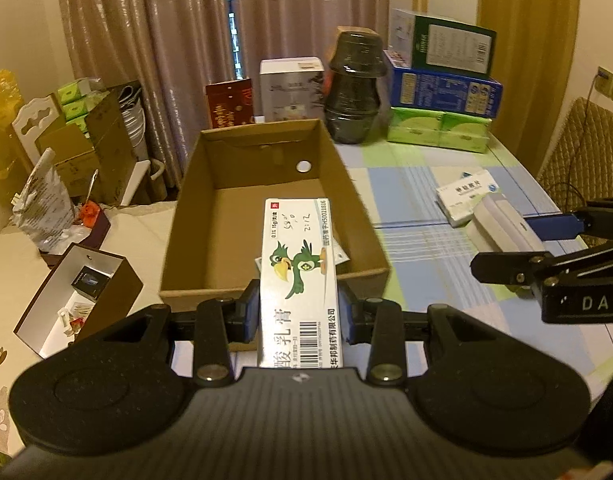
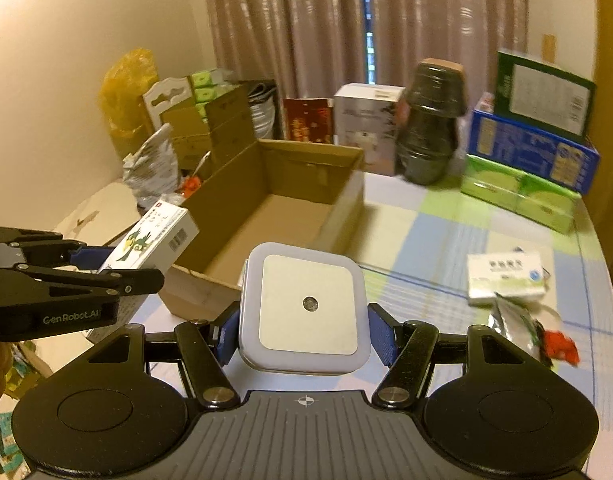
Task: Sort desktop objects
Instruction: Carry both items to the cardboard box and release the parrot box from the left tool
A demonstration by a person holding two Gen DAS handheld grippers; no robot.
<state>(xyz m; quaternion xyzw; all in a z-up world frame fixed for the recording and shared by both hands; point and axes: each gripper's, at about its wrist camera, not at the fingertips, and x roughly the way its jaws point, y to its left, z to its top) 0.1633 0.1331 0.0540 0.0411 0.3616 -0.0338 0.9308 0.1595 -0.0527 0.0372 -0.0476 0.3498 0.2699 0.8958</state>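
Left tool (image 1: 298, 312) pinches the ointment carton (image 1: 298, 276) above the cardboard box (image 1: 210, 184), right tool (image 2: 304, 332) grips the white night-light (image 2: 304, 304) beside it: release early and you risk either landing on the table (image 1: 426, 240).

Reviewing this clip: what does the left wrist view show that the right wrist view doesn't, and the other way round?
Only the left wrist view shows items already lying on the cardboard box floor, and an open white tray left of it. Only the right wrist view shows the square white night light's face and a torn red-and-silver packet. Both show the bird-printed medicine box in the left gripper, and the right gripper.
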